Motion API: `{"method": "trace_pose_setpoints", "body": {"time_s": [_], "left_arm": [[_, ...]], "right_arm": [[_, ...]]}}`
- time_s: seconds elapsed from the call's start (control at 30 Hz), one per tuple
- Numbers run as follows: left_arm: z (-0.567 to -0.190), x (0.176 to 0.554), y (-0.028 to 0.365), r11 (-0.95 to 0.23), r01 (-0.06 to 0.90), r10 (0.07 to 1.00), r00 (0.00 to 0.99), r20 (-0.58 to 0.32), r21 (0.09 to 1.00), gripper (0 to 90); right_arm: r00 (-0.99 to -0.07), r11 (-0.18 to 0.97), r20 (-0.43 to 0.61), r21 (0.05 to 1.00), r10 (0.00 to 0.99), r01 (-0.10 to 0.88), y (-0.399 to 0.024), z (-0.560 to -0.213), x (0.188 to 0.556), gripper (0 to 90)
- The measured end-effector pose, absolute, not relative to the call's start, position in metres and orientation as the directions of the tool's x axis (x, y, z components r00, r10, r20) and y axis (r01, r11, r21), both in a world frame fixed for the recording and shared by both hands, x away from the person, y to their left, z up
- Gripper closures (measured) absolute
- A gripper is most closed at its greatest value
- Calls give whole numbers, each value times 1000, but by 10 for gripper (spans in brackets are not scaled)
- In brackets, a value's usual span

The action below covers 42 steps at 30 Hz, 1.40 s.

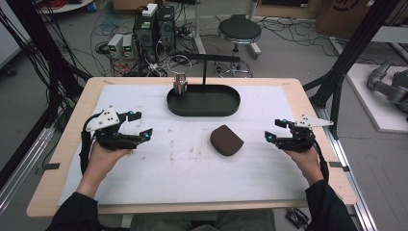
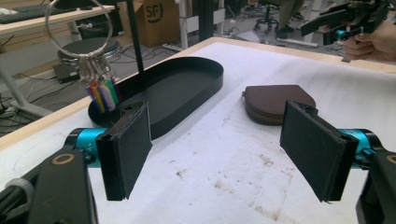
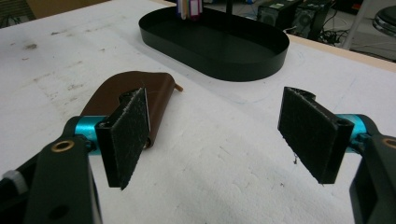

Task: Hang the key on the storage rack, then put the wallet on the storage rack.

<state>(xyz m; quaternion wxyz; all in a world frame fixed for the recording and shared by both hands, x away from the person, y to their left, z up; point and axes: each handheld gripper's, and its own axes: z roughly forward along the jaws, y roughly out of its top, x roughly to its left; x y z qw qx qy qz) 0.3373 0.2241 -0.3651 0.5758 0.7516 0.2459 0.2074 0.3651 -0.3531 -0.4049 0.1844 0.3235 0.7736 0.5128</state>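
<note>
Two grippers (image 1: 139, 126) (image 1: 274, 130), one pouch (image 1: 226, 140), one tray (image 1: 204, 111).

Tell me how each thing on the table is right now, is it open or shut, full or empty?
Brown pouch: closed, lying flat on the white mat, nothing touching it.
Black tray: sits on the table, nothing lying in it.
Key ring: hanging from the tray's stand with coloured tags.
Left gripper: open, holding nothing.
Right gripper: open, holding nothing.
</note>
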Motion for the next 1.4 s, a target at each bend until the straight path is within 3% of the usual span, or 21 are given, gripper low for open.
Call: {"method": "trace_pose_setpoints", "body": {"time_s": [0.8, 1.17, 1.4], "left_arm": [[-371, 340, 219, -203, 168, 602, 799, -12, 965, 215], [-372, 339, 211, -221, 161, 596, 803, 3, 962, 215], [-371, 339, 211, -225, 157, 598, 801, 9, 961, 215]], "right_arm": [[-730, 264, 67, 907, 680, 328, -349, -407, 366, 250], [-757, 301, 79, 887, 648, 351, -325, -415, 370, 251], [-752, 313, 126, 855, 647, 413, -306, -425, 376, 267]]}}
